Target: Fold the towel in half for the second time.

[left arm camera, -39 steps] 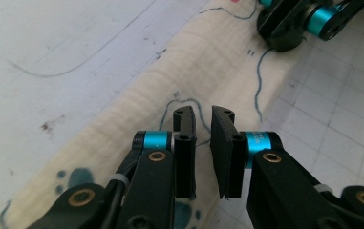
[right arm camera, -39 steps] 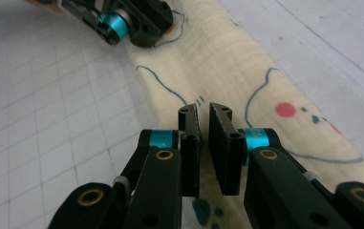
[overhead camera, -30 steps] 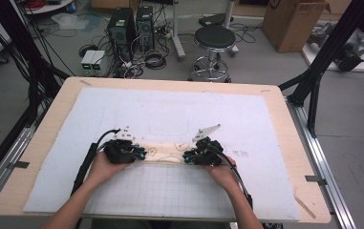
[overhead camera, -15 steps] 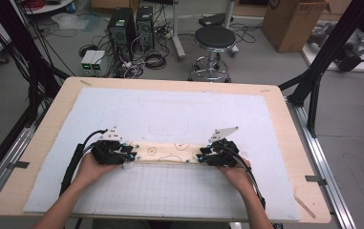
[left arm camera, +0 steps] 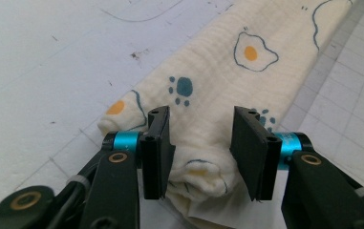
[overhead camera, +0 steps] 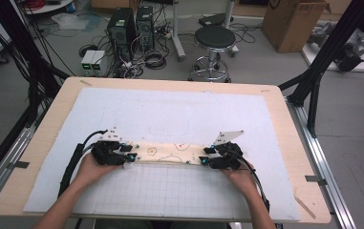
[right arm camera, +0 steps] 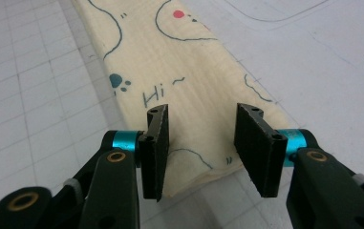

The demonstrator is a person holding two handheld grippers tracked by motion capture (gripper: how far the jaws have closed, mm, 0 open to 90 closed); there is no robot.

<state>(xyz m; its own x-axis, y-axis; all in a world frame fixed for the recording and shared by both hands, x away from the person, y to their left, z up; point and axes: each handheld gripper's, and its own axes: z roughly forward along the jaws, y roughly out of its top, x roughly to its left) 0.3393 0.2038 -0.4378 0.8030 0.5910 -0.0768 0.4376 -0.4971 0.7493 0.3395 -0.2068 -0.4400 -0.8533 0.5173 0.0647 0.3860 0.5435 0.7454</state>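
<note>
Left gripper view shows the rolled cloth [left arm camera: 218, 90] lying on the bench [overhead camera: 284, 143], soft and light, likely floppy. Both the left claw [left arm camera: 203, 143] and right claw [right arm camera: 203, 143] have just been spreading, each straddling an end unpinched; grip there.

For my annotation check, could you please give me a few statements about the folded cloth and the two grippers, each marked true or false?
1. The cloth lies as a long folded strip between the grippers. True.
2. The left gripper is clamped on the cloth. False: its jaws have just been opening and stand apart over the cloth's end.
3. The cloth is plain white. False: cream, printed with fried eggs and paw prints.
4. The right gripper is open over the other end. True.
</note>
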